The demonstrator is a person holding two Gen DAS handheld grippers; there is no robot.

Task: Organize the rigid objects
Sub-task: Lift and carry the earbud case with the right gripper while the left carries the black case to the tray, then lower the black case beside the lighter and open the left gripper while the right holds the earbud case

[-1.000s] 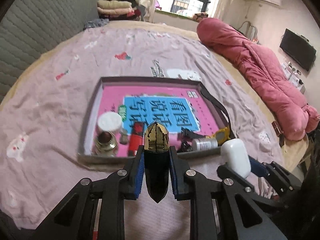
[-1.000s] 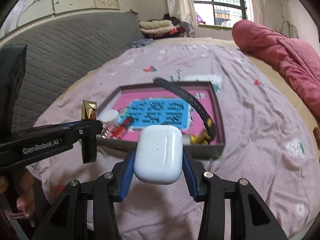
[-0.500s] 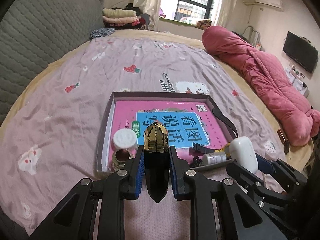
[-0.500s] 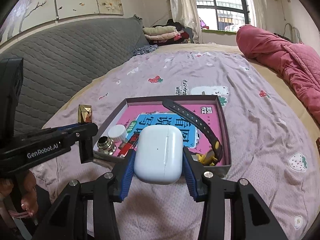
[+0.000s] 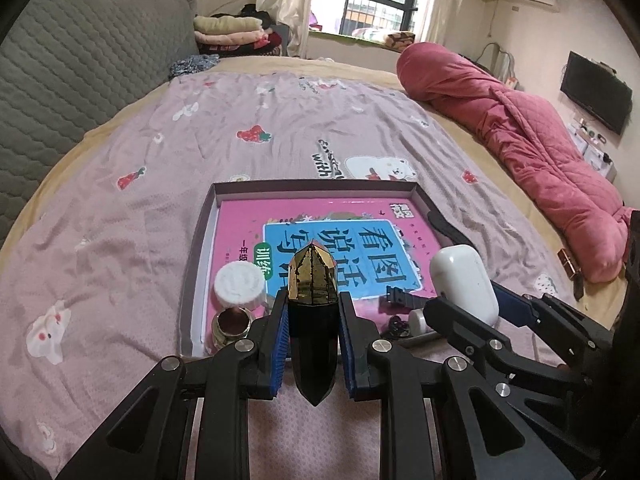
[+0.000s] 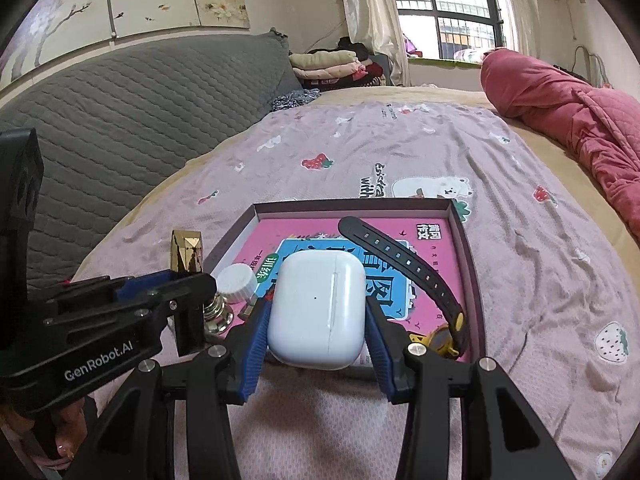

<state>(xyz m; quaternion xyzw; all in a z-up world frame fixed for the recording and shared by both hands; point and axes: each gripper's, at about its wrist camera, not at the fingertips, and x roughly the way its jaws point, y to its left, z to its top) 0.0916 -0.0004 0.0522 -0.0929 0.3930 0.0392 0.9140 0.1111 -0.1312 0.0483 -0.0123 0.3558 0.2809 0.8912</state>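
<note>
- Left tongs (image 5: 313,334) are clamped on a black faceted bottle with a gold cap (image 5: 313,276); their blue pads (image 5: 279,344) press both of its sides, and the gold cap stands upright above them.
- Right tongs (image 6: 316,320) are closed around a white earbud case (image 6: 318,312), gripped at its left and right sides with its hinge seam facing the camera.
- Both held things hang just at the near edge of the tray (image 5: 200,248), which lies on the bed's pink printed sheet (image 5: 120,240).
- In the left wrist view the earbud case (image 5: 466,284) shows to the right of the bottle, over the tray's near right corner.
- In the right wrist view the bottle's gold cap (image 6: 187,254) stands just outside the tray's near left corner (image 6: 236,240).
- Inside the tray lies a pink and blue book (image 5: 332,228), covering most of its floor.
- 1 white ribbed cap (image 5: 240,284) sits in the tray's near left corner, with a small gold jar (image 5: 231,322) just nearer than it, touching or almost so.
- 1 black watch strap (image 6: 404,264) runs along the tray's right side, ending at a yellow watch body (image 6: 440,338) in the near right corner.
- Beyond the tray's right side, well apart, a red quilt (image 5: 540,160) is bundled along the bed's edge.
</note>
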